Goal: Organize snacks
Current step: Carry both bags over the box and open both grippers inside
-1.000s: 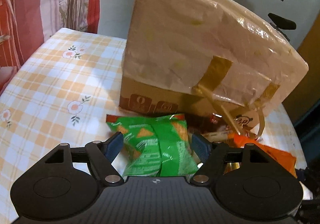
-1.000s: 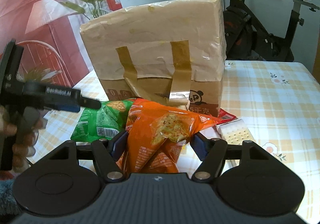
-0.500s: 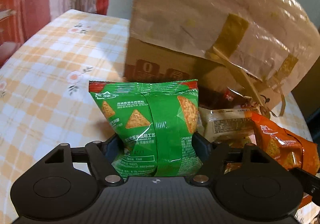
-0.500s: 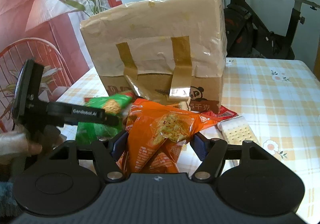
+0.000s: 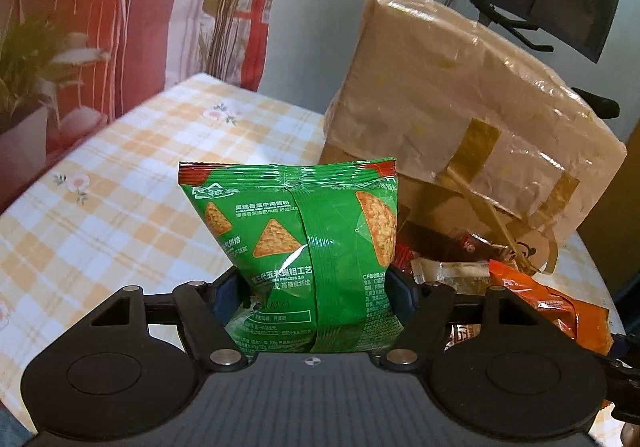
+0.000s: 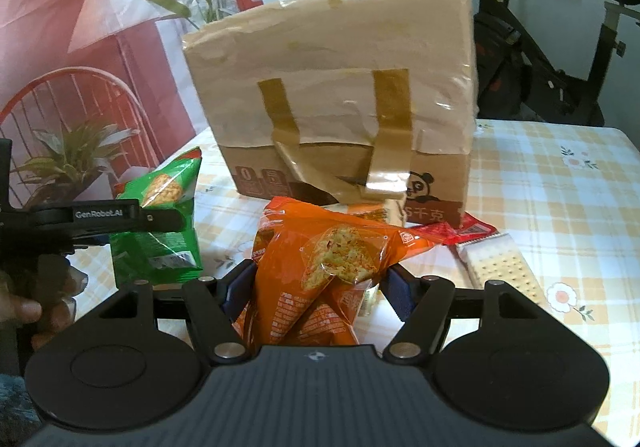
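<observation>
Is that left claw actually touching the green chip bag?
Touching. The left wrist view shows the left gripper closed on the green chip bag, both fingers pinching its sides.

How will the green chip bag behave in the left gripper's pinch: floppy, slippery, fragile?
The green chip bag stands puffed above the left gripper, so probably light and air-cushioned. Its glossy film looks slippery and may creep. The triangular chips pictured suggest fragile contents; a hard squeeze likely crushes them.

Green snack bag [image 5: 304, 267] lower end hidden behind the left gripper's [image 5: 314, 293] body, orange snack bag [image 6: 320, 279] bottom likewise behind the right gripper [image 6: 316, 291], cracker packet [image 6: 500, 267] partly covered at 3 o'clock, cardboard box [image 6: 340, 87] print too blurred to read.
</observation>
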A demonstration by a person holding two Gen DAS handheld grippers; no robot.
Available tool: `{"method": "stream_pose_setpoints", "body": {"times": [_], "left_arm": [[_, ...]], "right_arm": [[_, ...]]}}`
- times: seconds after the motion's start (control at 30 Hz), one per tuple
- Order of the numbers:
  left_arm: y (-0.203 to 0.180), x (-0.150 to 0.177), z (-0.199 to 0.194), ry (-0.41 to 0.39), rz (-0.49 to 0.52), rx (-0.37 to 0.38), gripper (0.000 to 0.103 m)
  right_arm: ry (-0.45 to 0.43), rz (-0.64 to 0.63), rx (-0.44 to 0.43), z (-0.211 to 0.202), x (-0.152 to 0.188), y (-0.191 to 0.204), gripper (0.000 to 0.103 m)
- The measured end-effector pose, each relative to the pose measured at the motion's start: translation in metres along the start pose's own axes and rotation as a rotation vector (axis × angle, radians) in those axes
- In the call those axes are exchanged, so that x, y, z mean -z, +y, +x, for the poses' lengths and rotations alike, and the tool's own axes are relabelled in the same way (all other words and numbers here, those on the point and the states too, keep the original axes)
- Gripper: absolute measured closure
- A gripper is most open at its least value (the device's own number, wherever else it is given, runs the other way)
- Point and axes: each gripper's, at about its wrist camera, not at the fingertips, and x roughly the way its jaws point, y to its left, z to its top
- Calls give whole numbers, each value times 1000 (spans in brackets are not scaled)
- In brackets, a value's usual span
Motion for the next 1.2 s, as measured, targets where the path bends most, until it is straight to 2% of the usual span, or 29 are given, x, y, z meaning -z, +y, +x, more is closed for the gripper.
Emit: {"method": "stream_pose_setpoints", "body": {"times": [0.17, 0.3, 0.47, 0.63, 0.73, 0.83, 0.93, 1.07, 1.2], "left_arm": [[-6, -8, -7, -43, 6, 0, 28], [-8, -28, -29, -125, 42, 12, 28], [-17, -71, -63, -262, 103, 66, 28], [-50, -117, -76, -349, 234, 129, 28], [-71, -145, -71, -376, 272, 171, 28], [-93, -167, -56, -390, 310, 204, 27], [-111, -181, -36, -387, 342, 213, 27], [-123, -193, 3, -313, 345, 226, 27], [-123, -202, 40, -239, 342, 219, 27]], "right_arm": [[-24, 11, 1, -6, -1, -3, 33], [-92, -4, -12, -20, -14, -3, 33], [-247, -75, -31, -49, -49, 3, 33], [-379, -105, -38, -64, -99, 1, 33], [-440, -141, -15, -65, -130, 0, 33], [-493, -197, 28, -64, -158, -2, 33], [-508, -215, 70, -54, -180, -9, 33], [-491, -247, 129, -25, -195, -17, 33], [-423, -231, 139, 11, -201, -28, 33]]}}
